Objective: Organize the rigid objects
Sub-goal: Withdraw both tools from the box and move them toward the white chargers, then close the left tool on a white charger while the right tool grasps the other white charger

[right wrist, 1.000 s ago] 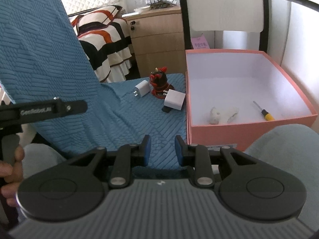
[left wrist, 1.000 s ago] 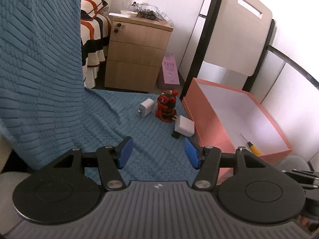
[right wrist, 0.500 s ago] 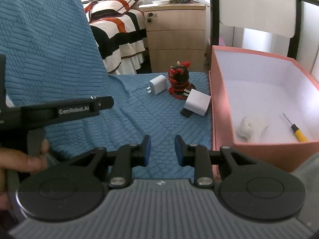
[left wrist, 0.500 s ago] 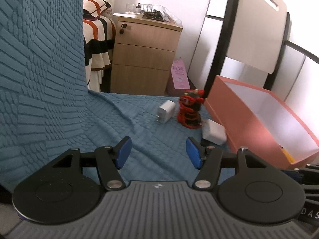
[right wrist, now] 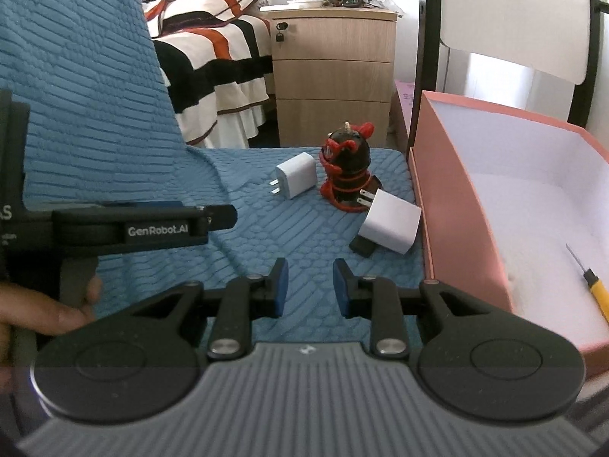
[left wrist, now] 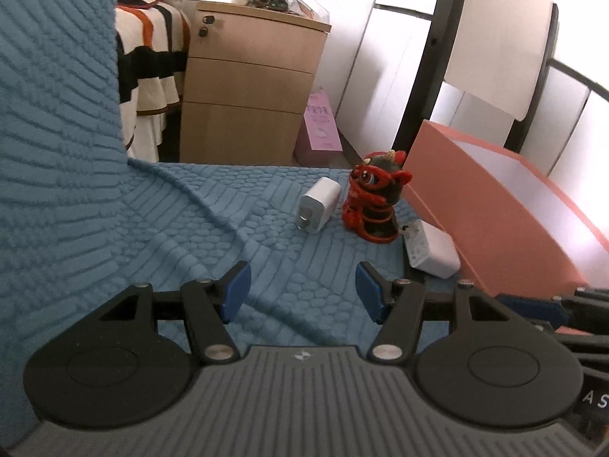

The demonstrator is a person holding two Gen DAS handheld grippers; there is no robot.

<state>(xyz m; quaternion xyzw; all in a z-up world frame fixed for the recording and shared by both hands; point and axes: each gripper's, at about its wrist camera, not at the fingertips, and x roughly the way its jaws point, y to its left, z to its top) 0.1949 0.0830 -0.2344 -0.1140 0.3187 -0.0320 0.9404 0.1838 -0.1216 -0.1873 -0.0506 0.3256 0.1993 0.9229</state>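
Observation:
On the blue textured cloth [left wrist: 213, 228] lie a small white charger [left wrist: 318, 204] [right wrist: 295, 179], a red and black figurine [left wrist: 375, 200] [right wrist: 346, 165], and a larger white charger [left wrist: 432, 249] [right wrist: 390, 222] with a small black item [right wrist: 362, 246] under its near edge. A pink box [right wrist: 453, 205] [left wrist: 491, 213] stands to their right and holds a yellow-handled screwdriver [right wrist: 593, 285]. My left gripper [left wrist: 302, 293] is open and empty, short of the chargers. My right gripper [right wrist: 310, 283] is open with a narrower gap, empty, just short of the larger charger.
The cloth rises steeply at the left [right wrist: 76, 95]. A wooden drawer cabinet [right wrist: 335, 72] and a striped bed [right wrist: 213, 61] stand behind. A chair back with a black frame [left wrist: 495, 38] rises behind the box. The left gripper's body [right wrist: 129, 224] shows at the left of the right wrist view.
Both grippers have moved forward and lower toward the objects on the cloth, which now look larger. The left gripper stays wide open, the right one slightly open.

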